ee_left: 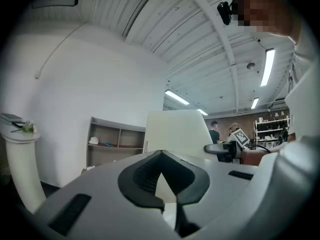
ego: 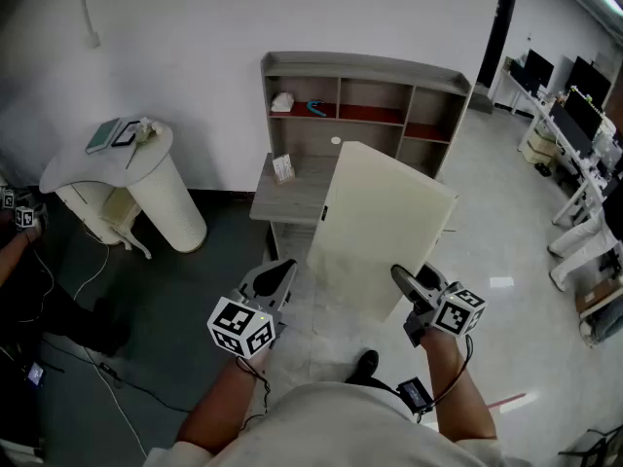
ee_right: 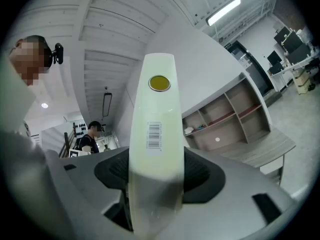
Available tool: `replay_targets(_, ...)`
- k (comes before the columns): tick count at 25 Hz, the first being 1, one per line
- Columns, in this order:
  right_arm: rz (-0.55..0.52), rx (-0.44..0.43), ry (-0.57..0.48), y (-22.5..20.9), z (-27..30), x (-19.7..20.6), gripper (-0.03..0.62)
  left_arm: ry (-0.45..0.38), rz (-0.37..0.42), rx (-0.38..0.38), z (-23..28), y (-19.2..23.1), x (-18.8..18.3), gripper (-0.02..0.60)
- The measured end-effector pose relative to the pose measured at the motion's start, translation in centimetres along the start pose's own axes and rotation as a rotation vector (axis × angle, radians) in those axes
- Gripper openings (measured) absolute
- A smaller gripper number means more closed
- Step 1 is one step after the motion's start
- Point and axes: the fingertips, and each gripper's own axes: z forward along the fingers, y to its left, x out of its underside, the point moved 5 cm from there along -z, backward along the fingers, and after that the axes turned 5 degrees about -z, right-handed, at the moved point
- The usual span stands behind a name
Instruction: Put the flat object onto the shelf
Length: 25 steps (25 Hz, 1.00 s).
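Observation:
A large cream flat board (ego: 384,227) is held tilted in the air in front of the grey shelf unit (ego: 365,66). My right gripper (ego: 409,285) is shut on the board's lower right edge. In the right gripper view the board's edge (ee_right: 155,124), with a barcode sticker and a yellow dot, runs up between the jaws of the right gripper (ee_right: 155,169). My left gripper (ego: 275,278) hovers at the board's lower left corner, jaws together and holding nothing. In the left gripper view the left gripper (ee_left: 161,156) points toward the board (ee_left: 175,129), which stands beyond its tips.
The shelf's cubbies hold a white item (ego: 282,102) and a teal item (ego: 317,108); a small card (ego: 283,169) stands on its lower desk surface (ego: 292,197). A white pedestal table (ego: 117,154) stands left. Cables lie on the dark floor. Desks with monitors (ego: 574,115) stand far right.

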Motion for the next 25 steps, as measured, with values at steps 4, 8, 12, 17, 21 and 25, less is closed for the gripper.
replay_targets(4,0.003,0.004,0.001,-0.1,-0.1,-0.1,0.285,0.003,0.001,0.001,0.4,-0.2,0.1,0.015)
replay_targets(8,0.006,0.005,0.004,-0.5,0.0,0.0,0.285,0.007,0.0,0.001,1.0,-0.4,0.4,0.015)
replay_targets(12,0.009,0.002,0.005,-1.4,0.1,-0.2,0.285,0.011,-0.001,0.002,2.1,-0.5,0.5,0.015)
replay_targets(17,0.012,-0.003,0.005,-3.1,0.3,-0.8,0.285,0.022,-0.005,0.001,4.2,-0.8,0.8,0.015)
replay_targets(21,0.012,-0.014,0.003,-5.0,0.6,-1.4,0.286,0.035,-0.007,0.0,6.6,-0.9,1.3,0.014)
replay_targets(25,0.022,-0.017,0.004,-8.1,1.0,-2.4,0.285,0.046,-0.009,-0.005,9.9,-0.9,1.6,0.015)
